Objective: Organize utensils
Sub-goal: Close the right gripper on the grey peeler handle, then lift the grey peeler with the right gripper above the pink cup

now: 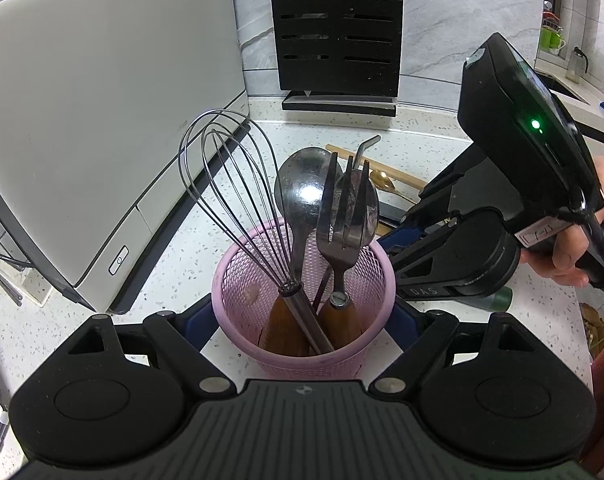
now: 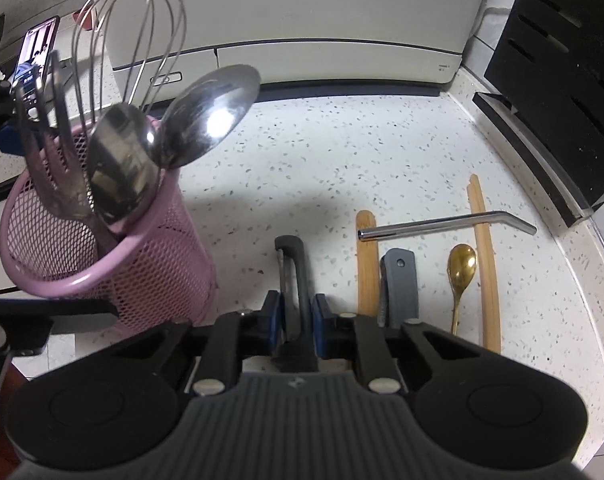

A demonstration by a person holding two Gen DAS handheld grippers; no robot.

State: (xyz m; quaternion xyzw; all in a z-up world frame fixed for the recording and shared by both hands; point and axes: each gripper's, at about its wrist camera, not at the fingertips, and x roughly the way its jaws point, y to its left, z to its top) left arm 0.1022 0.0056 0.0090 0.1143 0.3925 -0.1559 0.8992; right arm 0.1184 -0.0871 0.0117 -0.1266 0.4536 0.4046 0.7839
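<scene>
The right tool (image 2: 296, 316) clamps its blue pads on a dark peeler (image 2: 296, 280) lying on the speckled worktop (image 2: 342, 152). The left tool (image 1: 302, 320) stands wide around the pink mesh holder (image 1: 304, 308) without clearly pressing it. Beside the peeler, toward the worktop's right edge, lie a gold spoon (image 2: 461, 272) and a metal straw (image 2: 442, 222).

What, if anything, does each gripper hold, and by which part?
The right gripper grips a dark peeler midway along its handle. The left gripper straddles the pink mesh holder, jaws wide; contact cannot be told.
</scene>
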